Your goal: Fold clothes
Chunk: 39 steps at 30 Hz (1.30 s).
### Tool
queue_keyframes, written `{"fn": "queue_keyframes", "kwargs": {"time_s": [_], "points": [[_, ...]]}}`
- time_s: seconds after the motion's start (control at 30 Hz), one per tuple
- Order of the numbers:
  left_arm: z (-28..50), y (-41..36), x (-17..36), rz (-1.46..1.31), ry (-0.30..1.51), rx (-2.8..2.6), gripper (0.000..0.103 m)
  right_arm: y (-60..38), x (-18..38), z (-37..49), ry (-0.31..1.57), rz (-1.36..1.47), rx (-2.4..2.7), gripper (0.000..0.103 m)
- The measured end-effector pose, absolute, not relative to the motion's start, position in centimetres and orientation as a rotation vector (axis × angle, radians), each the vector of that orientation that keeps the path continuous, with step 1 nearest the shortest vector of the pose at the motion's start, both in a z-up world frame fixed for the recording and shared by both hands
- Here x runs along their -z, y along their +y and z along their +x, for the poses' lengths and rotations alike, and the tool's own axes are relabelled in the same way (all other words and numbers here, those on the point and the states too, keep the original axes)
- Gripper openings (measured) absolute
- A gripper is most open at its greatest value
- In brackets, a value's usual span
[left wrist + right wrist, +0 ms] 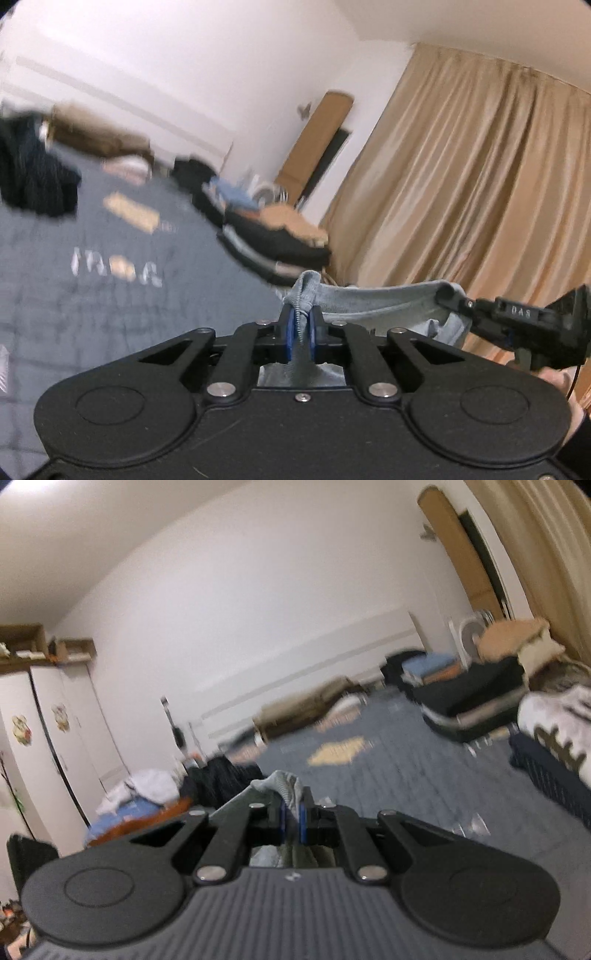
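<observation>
Between the left gripper [301,325] pads, pinched tight: light grey-blue garment [373,301], stretched above the blue-grey bedspread [92,280] across to the right gripper [291,814], likewise clamped on its bunched edge. Beyond, black suitcase [280,243].

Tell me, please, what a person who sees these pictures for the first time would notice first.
First, the light blue-grey garment, stretched in the air between the two claws: the left claw is shut on its ribbed edge, and the right claw grips the other end at the right. Behind it hangs a large tan curtain, and a blue-grey bedspread fills the left.
</observation>
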<state>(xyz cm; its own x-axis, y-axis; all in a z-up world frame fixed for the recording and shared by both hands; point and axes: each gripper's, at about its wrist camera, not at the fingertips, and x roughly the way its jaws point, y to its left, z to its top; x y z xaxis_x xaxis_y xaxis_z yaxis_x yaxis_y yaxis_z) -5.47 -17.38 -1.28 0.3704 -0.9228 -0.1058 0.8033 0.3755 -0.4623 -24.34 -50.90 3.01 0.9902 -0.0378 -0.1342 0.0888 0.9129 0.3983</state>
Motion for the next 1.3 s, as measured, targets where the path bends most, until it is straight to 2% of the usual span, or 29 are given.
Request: {"fn": "queue_keyframes", "kwargs": {"time_s": [0.27, 0.53, 0.73, 0.97, 1.17, 1.3], "points": [[-11.5, -10.5, -12.7, -0.32, 0.079, 1.087, 0.008, -45.9, -13.6, -27.6, -0.062, 0.326, -0.039, 0.006], [-21.7, -3.5, -26.0, -0.228, -0.199, 0.95, 0.008, -39.9, -26.4, -32.7, -0.273, 0.201, -0.151, 0.006], [-28.2, -1.2, -33.2, -0.139, -0.334, 0.854, 0.008, -36.7, -34.1, -36.5, -0.362, 0.095, -0.168, 0.006], [-30.9, -2.7, -36.2, -0.072, -0.387, 0.792, 0.008, -35.3, -37.9, -35.7, -0.346, 0.036, -0.128, 0.006], [-26.2, -5.4, -35.0, -0.069, -0.313, 0.767, 0.008, -35.6, -37.4, -31.5, -0.275, 0.023, -0.089, 0.006], [-20.5, -8.3, -32.6, -0.058, -0.223, 0.747, 0.008, -35.9, -35.1, -26.6, -0.215, 0.006, -0.055, 0.006]]}}
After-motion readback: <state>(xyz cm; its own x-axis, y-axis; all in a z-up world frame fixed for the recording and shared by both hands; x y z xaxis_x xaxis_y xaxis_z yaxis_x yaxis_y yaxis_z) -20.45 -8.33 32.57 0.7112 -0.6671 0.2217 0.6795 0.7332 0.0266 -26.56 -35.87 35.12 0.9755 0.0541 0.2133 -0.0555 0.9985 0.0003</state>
